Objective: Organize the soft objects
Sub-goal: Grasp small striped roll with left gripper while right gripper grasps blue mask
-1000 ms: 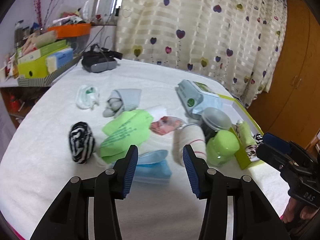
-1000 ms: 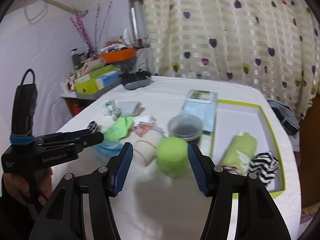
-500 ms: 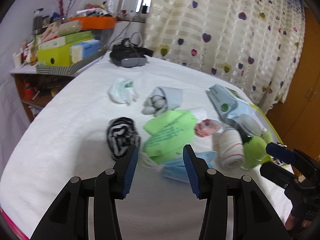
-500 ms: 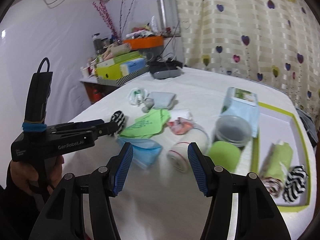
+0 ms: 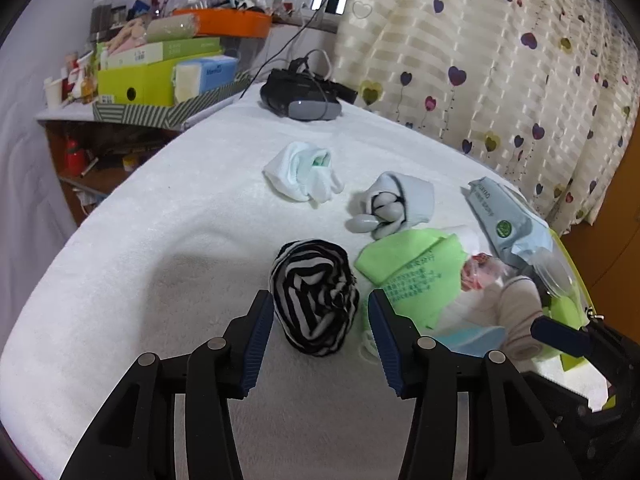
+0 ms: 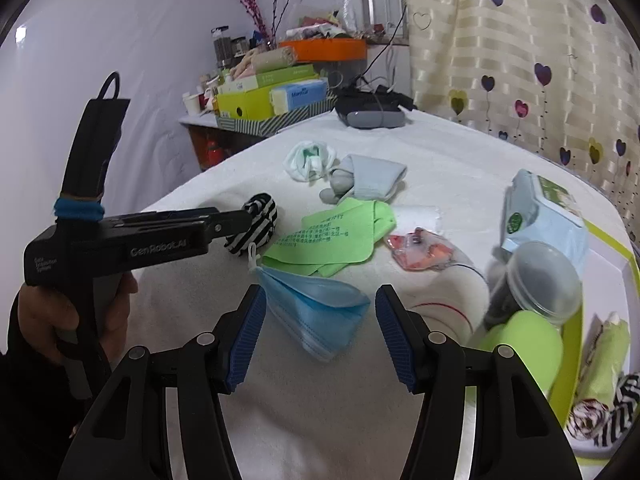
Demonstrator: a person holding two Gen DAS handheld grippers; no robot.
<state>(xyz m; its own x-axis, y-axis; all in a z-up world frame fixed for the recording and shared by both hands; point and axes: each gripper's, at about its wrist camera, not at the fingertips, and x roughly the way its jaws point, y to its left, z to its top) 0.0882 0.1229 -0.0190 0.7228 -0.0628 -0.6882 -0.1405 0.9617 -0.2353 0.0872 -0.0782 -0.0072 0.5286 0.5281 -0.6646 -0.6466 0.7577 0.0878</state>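
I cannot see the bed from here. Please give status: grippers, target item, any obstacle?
Left gripper opening, empty, lined up on striped sock roll. Right gripper open, empty, over blue mask. Green cloth close beside the roll.

A white terry-covered surface (image 5: pixel 168 208) spreads ahead of the gripper; beyond its far edge hangs a cream striped curtain (image 5: pixel 500 60) dotted with hearts; far left, a cluttered wooden shelf (image 5: pixel 120 128) stands against a pale wall (image 6: pixel 120 40); a wooden door (image 5: pixel 624 184) shows at right.
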